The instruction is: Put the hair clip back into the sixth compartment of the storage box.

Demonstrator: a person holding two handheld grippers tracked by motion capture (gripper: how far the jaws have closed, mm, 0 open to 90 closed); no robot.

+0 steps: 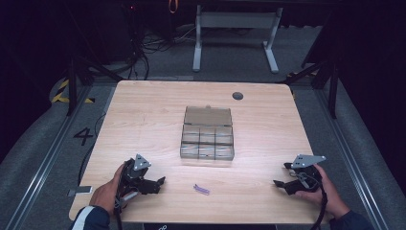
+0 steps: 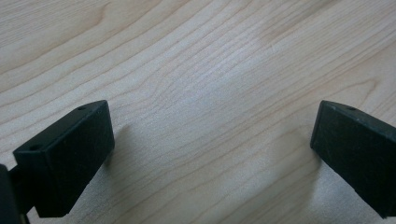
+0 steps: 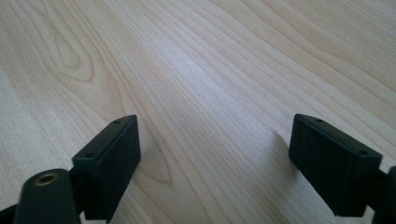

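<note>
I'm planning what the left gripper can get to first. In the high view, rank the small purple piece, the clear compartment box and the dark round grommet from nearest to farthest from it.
From the left gripper:
1. Small purple piece, just to its right near the table's front edge.
2. Clear compartment box, mid-table, lid open.
3. Dark round grommet, near the far edge, right of centre.

left hand-held gripper (image 1: 160, 182) open, right hand-held gripper (image 1: 280, 175) open
</note>
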